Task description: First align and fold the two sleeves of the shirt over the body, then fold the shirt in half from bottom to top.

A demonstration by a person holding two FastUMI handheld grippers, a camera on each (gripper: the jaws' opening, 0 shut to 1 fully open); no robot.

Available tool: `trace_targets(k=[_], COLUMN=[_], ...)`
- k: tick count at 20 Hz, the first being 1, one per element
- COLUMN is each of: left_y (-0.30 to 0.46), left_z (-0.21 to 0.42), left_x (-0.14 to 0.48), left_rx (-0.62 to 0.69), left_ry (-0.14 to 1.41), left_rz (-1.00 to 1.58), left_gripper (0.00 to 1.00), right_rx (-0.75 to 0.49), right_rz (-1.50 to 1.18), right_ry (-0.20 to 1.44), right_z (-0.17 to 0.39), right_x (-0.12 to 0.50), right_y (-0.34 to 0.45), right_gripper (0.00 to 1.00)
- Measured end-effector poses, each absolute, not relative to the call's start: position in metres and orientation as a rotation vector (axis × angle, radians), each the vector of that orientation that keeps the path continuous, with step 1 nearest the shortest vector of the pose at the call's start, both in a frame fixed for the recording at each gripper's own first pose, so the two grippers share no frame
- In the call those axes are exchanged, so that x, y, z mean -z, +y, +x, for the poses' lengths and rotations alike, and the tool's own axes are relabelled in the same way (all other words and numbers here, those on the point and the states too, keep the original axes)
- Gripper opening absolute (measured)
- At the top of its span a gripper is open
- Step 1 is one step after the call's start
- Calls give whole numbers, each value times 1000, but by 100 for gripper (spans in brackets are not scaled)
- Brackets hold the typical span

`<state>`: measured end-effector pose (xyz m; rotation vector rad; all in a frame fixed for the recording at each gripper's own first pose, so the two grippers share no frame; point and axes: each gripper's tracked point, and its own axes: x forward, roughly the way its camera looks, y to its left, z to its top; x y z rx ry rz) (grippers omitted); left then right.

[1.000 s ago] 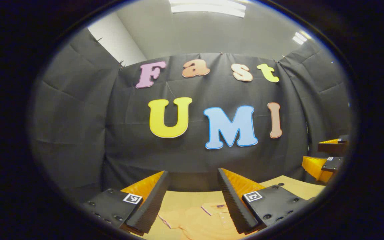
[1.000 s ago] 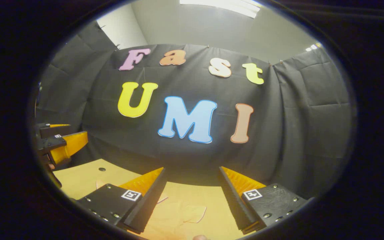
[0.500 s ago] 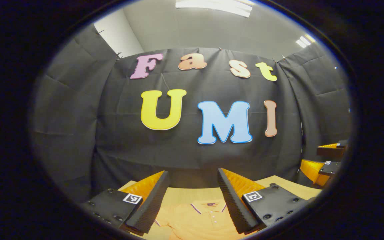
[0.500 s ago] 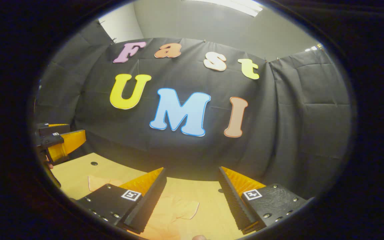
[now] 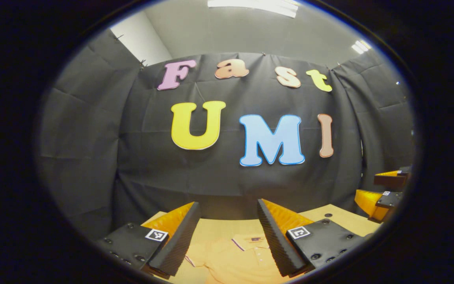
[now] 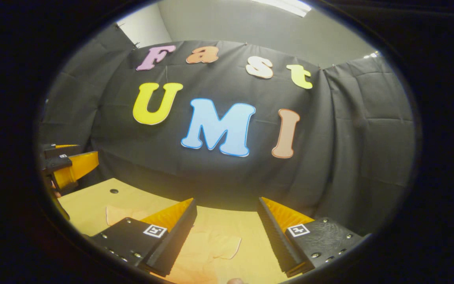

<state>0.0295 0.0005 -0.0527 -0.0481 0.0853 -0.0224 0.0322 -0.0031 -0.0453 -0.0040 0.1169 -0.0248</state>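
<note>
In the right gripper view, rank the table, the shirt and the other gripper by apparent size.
1. table, largest.
2. shirt, though partly hidden behind the right gripper.
3. left gripper, smallest, but cut off at the edge and farther away.

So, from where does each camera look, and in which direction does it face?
Left gripper view: rides on the left gripper, above the table, looking forward at the booth wall; its open jaws frame the shirt collar.
Right gripper view: rides on the right gripper, also facing the wall; its open jaws frame a sleeve.
Shared: shirt, table, wall, and each view shows the other gripper at its edge.
</note>
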Motion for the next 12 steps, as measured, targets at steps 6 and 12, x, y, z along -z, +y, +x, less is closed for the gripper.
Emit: trace_targets(k=[6,12], left_y=[13,35], left_z=[44,47], left_x=[78,92], left_rx=[6,-39], left_ry=[133,152], left_rz=[-57,-12], left_gripper=[95,94], right_rx=[34,60], right_rz=[34,26], right_ry=[237,334], right_z=[69,113], right_x=[90,142], right_y=[-9,-21], right_gripper=[96,96])
